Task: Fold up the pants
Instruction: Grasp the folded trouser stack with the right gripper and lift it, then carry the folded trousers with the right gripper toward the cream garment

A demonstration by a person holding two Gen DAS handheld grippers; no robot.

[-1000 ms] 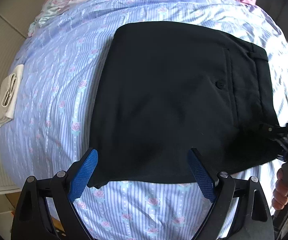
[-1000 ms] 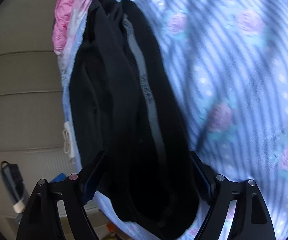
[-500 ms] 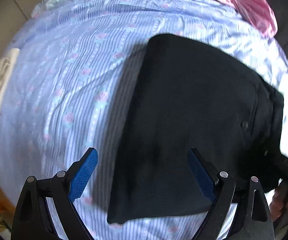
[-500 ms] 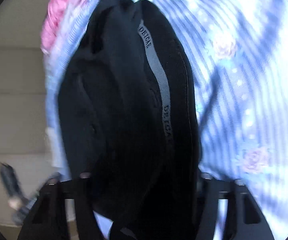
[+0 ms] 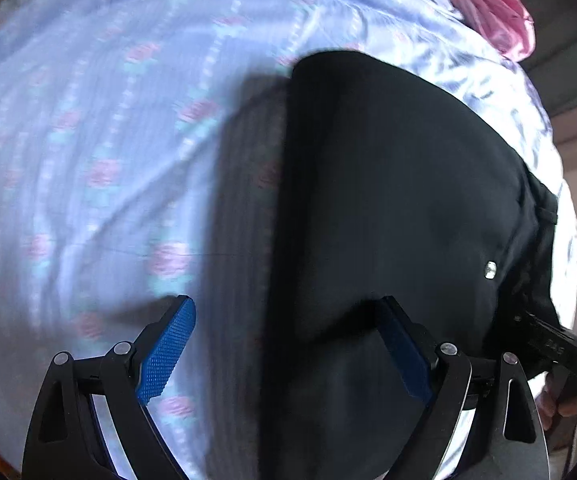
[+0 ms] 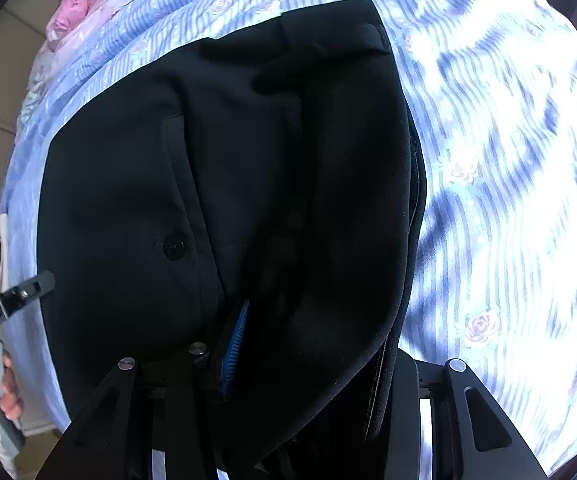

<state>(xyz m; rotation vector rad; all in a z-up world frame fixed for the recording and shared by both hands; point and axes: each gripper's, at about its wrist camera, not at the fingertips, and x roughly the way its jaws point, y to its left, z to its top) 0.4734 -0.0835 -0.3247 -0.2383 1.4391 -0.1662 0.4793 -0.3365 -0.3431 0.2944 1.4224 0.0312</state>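
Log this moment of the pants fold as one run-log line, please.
task: fold pants | right gripper: closing on waistband end of black pants | left gripper: open, straddling pants' edge | surface: striped floral bedsheet

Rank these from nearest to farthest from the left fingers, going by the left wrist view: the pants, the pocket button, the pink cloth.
1. Pants: right at the left gripper, their edge lying between its fingers.
2. Pocket button: farther right, on the pants.
3. Pink cloth: far top right, beyond the striped sheet.
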